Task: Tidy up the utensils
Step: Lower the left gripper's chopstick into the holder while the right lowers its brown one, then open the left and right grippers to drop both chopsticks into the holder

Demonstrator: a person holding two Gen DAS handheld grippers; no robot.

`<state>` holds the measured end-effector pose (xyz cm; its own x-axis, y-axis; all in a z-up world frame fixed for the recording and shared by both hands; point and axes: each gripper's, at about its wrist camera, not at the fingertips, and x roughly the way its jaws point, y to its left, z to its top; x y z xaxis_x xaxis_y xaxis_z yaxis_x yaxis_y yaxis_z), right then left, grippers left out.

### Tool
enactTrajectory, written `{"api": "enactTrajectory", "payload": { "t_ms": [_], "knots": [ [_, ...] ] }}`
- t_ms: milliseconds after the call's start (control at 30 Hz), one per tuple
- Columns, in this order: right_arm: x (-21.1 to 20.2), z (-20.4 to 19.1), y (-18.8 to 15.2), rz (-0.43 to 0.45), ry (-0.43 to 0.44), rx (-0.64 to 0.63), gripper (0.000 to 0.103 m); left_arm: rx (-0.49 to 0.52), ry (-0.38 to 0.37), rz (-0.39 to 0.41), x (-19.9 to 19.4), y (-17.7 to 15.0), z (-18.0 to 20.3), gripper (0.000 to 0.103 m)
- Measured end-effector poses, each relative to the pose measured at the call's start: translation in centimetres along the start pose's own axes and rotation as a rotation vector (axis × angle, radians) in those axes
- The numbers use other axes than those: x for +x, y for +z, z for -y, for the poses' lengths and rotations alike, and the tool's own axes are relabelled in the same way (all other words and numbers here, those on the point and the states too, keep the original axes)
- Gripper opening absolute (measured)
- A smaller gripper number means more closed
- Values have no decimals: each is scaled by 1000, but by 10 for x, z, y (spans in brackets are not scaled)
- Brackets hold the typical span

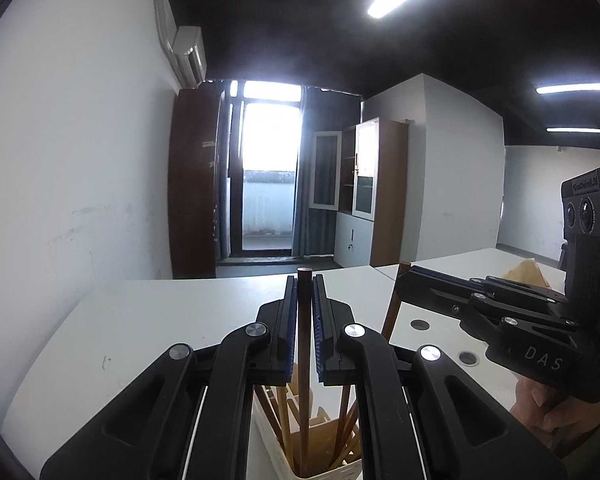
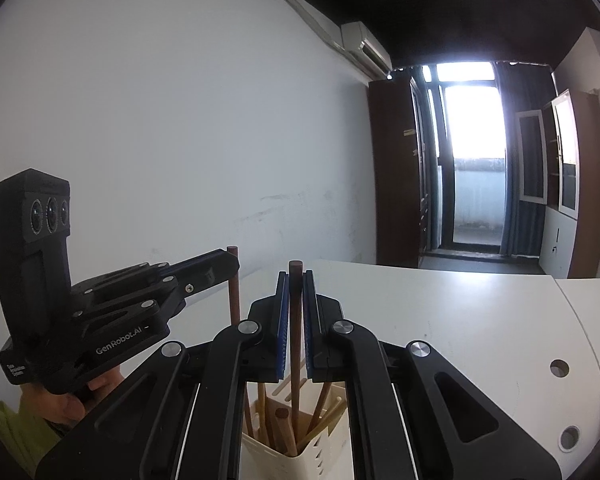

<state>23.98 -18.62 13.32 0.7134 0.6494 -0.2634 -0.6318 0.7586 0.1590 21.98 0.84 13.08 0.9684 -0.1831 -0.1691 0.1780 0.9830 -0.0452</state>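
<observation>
Dark brown chopstick [image 1: 303,320] upright in left claw [image 1: 304,312], another chopstick [image 2: 295,320] pinched in right claw [image 2: 295,312], over white holder [image 2: 324,456]

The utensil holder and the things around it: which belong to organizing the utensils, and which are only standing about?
Belongs to the job:
- white utensil holder
- dark wooden stick in left gripper
- second wooden stick in right gripper

Only around:
- white table
- brown cabinet
- air conditioner
</observation>
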Motion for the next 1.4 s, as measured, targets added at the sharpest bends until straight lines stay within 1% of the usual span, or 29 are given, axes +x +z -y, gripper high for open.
{"api": "enactTrajectory", "payload": {
  "t_ms": [133,233,367,500,767,867,933,967,1000,1067,1167,1333,1400],
  "knots": [
    [1,0,-3,-22,-9,4,8,-2,-7,-13,3,-2,-1,7],
    [1,-1,-4,-32,-15,2,8,1,-11,-8,3,4,-4,7],
    [1,-1,-3,-39,-20,0,8,7,-13,-2,-1,1,-3,7],
    [6,0,-2,-57,-26,-5,8,14,-1,-26,4,-2,-2,7],
    [9,5,-7,-96,-39,-1,8,21,4,-44,6,-4,-1,7],
    [13,6,-8,-121,-48,-4,8,21,9,-79,12,-9,-2,7],
    [11,10,-6,-123,-57,7,16,23,23,-106,15,-12,-2,9],
    [10,11,-6,-121,-58,12,24,18,34,-107,13,-12,-3,12],
    [7,13,-6,-119,-61,16,26,12,36,-105,10,-11,-4,13],
    [4,15,-5,-116,-65,25,26,4,24,-104,5,-10,-6,17],
    [2,15,-6,-119,-66,30,26,10,18,-109,0,-11,-4,18],
    [-5,11,-9,-115,-73,25,32,24,15,-118,-6,-16,0,18],
    [-9,8,-11,-111,-77,20,34,22,14,-115,-9,-16,0,21]
  ]
}}
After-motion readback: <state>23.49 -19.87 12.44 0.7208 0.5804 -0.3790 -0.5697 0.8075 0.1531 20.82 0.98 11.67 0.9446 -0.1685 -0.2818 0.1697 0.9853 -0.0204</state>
